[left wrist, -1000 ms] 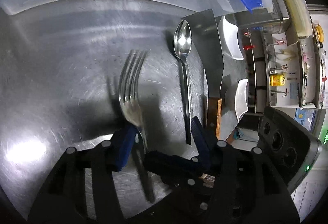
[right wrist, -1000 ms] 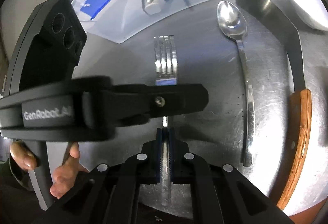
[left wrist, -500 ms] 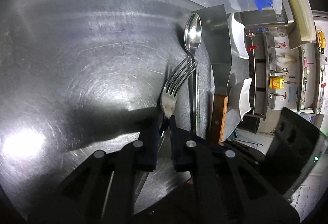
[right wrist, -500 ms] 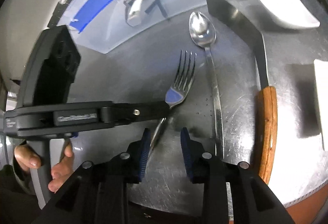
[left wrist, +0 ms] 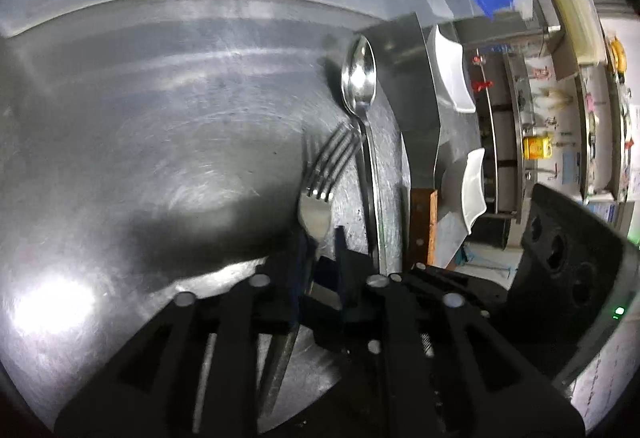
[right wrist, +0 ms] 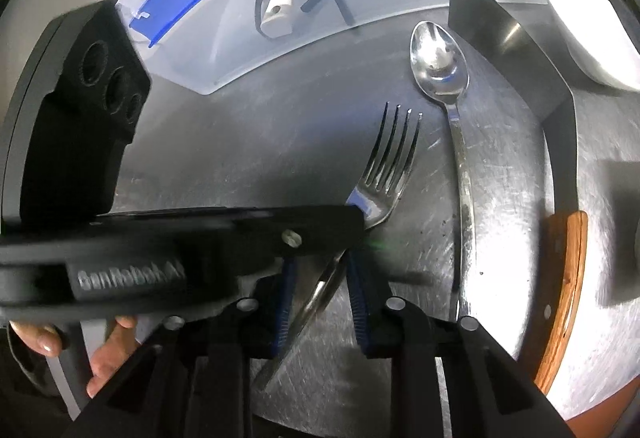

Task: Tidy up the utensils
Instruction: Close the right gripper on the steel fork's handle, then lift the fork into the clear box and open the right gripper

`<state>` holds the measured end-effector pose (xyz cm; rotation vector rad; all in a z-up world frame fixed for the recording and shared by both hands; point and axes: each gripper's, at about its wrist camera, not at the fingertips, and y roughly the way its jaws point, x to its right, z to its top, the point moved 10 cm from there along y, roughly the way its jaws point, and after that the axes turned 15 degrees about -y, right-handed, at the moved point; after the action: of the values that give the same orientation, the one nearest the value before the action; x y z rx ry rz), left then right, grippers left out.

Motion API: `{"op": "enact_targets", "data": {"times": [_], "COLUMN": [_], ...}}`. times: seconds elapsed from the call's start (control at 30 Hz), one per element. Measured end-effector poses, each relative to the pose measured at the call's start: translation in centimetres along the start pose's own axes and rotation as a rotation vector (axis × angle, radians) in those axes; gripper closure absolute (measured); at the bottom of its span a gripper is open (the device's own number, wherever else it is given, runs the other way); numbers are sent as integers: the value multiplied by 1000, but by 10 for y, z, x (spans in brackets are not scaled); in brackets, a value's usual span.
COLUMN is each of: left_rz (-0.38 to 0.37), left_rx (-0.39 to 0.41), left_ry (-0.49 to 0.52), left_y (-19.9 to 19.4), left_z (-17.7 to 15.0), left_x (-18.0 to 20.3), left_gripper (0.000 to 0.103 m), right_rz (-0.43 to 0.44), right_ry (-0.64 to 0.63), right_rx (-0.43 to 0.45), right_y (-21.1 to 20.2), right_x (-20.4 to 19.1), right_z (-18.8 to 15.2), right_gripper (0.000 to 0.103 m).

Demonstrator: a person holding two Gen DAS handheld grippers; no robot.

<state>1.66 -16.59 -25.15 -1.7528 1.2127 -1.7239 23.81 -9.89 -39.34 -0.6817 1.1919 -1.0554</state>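
Meanwhile left gripper (left wrist: 320,242) pinches fork (right wrist: 390,161) beside spoon (right wrist: 440,65); right gripper (right wrist: 320,290) spread

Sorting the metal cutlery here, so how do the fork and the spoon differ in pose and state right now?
The fork lies slanted, tines angled toward the spoon, which runs straight beside the cleaver. The left gripper is clamped on the fork's neck and the open right gripper straddles its handle; nothing holds the spoon. Both are shiny metal on the steel table.
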Motion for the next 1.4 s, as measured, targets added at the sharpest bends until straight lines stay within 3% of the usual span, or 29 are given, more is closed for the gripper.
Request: {"op": "enact_targets", "data": {"times": [0.03, 0.17, 0.37, 0.5, 0.57, 0.73, 0.87, 1.07, 1.2, 1.23, 1.4], "left_rz": [-12, -41, -22, -28, 6, 143, 170, 188, 194, 197, 241], "left_rx": [1, -9, -26, 0, 62, 202, 212, 200, 182, 176, 161], "left_ry": [8, 18, -19, -21, 19, 232, 295, 312, 297, 295, 315], "left_y": [-1, 0, -1, -26, -46, -73, -71, -61, -52, -50, -40], "left_z": [0, -1, 0, -1, -2, -23, -40, -56, -62, -62, -63], "left_x": [2, 10, 11, 1, -7, -6, -3, -4, -9, -10, -11], "left_gripper": [73, 59, 59, 59, 59, 59, 59, 57, 57, 57, 57], "right_rz": [-18, -19, 15, 7, -19, -92, -189, -202, -206, -191, -165], "right_ry": [-8, -35, 11, 102, 130, 105, 66, 8, -49, -54, -72], "right_rx": [-2, 3, 14, 53, 89, 96, 65, 95, 107, 105, 94], "right_y": [-5, -6, -13, -29, -42, -46, -36, -32, -29, -27, -26], "right_x": [0, 1, 7, 26, 37, 47, 51, 55, 53, 50, 42], "right_z": [-4, -4, -14, -23, -23, -6, 13, 25, 31, 32, 34], "right_gripper": [87, 87, 88, 81, 81, 74, 76, 74, 87, 100, 100]}}
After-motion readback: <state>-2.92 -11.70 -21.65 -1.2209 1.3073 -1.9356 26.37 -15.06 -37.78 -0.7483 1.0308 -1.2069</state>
